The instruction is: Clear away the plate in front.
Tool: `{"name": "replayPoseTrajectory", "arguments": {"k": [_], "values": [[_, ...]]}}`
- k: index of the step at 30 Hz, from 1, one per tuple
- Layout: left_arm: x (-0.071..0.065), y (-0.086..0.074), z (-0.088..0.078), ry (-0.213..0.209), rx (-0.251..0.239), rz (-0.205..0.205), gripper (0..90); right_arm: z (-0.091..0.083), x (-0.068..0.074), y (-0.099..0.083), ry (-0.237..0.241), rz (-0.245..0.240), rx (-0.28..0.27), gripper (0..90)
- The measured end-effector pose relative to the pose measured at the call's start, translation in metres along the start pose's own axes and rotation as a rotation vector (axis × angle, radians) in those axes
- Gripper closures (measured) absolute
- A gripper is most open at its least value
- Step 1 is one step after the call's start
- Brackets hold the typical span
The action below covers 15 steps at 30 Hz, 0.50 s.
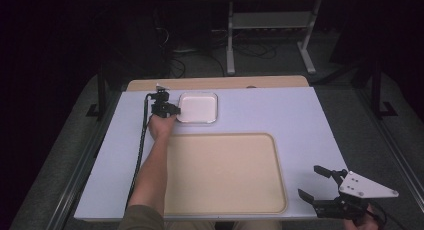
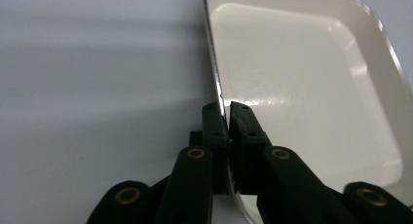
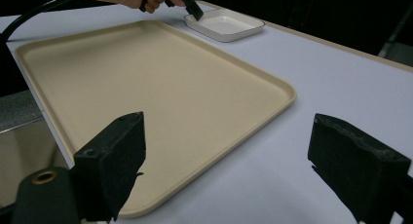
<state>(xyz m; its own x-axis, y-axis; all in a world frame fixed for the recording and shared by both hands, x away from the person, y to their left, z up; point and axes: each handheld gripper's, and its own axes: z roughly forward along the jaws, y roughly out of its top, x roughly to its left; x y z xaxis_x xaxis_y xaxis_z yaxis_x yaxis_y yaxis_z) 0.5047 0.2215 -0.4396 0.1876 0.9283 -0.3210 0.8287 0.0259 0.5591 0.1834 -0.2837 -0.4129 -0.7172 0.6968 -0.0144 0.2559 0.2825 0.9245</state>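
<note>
A small white square dish (image 1: 198,108) with a thin metal-edged rim sits on the table beyond a large beige tray (image 1: 225,172). My left gripper (image 1: 173,110) is shut on the dish's left rim; in the left gripper view the two black jaws pinch the rim (image 2: 221,118), one outside and one inside the dish (image 2: 302,83). My right gripper (image 1: 311,182) rests at the table's near right corner, open, with nothing between its wide-apart jaws (image 3: 224,165). The right gripper view looks across the tray (image 3: 146,87) to the dish (image 3: 225,25) and the left hand.
The white tabletop (image 1: 300,120) surrounds the beige tray. A wooden strip (image 1: 215,83) runs along the table's far edge. Dark floor, cables and a metal stand's legs (image 1: 270,40) lie beyond the table.
</note>
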Motion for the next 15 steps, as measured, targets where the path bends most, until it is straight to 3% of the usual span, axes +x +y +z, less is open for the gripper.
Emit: {"name": "replayPoseTrajectory", "arguments": {"k": [5, 15], "values": [[0.0039, 0.0003, -0.0006, -0.048, -0.009, -0.051, 88.5, -0.0006, -0.0005, -0.0002, 0.003, 0.004, -0.007, 12.9], [0.0097, -0.0030, -0.0057, -0.082, -0.035, -0.096, 88.6, -0.0013, -0.0004, -0.0004, 0.008, 0.006, -0.011, 12.9]]}}
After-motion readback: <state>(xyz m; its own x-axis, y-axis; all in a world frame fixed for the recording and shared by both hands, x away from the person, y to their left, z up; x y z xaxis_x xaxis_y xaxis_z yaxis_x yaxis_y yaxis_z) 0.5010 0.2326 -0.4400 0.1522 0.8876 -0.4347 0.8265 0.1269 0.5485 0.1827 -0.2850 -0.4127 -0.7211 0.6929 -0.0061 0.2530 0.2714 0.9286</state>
